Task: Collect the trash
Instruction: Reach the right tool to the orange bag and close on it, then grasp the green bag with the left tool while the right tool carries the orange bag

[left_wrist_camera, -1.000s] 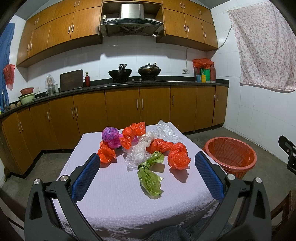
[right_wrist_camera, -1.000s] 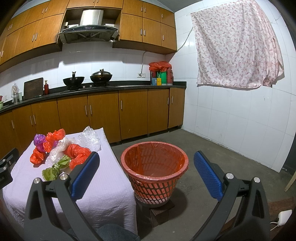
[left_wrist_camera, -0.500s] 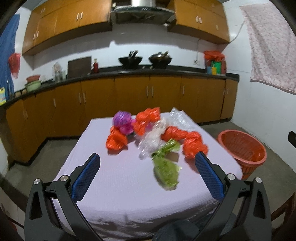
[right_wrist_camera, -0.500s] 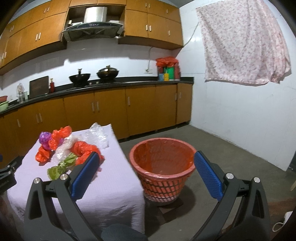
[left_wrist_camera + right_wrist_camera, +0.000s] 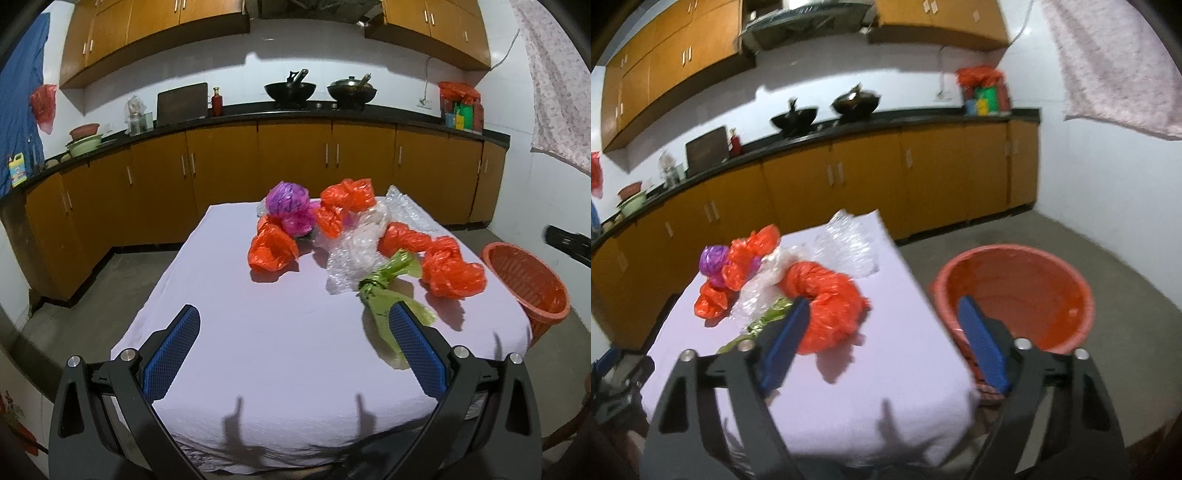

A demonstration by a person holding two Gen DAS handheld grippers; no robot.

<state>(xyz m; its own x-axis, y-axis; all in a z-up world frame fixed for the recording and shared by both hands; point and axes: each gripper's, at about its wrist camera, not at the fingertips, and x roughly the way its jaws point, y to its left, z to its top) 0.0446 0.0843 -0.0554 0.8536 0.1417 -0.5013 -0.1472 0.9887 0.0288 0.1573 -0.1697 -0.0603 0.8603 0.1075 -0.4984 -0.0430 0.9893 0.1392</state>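
Right wrist view shows our right gripper spread wide and empty above the table's near right edge, the orange bag just ahead and the orange basket on the floor to the right. Our left gripper is also wide and empty, its right pad beside the green bag. We judge thin plastic may slip or drag neighbouring bags off the cloth.

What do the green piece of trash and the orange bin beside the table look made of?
The green bag looks like thin, soft plastic film: crinkled, slightly glossy, twisted into a knot. The orange bin looks like rigid moulded plastic, its outer wall an open lattice weave, with what seems a glossy orange liner inside.
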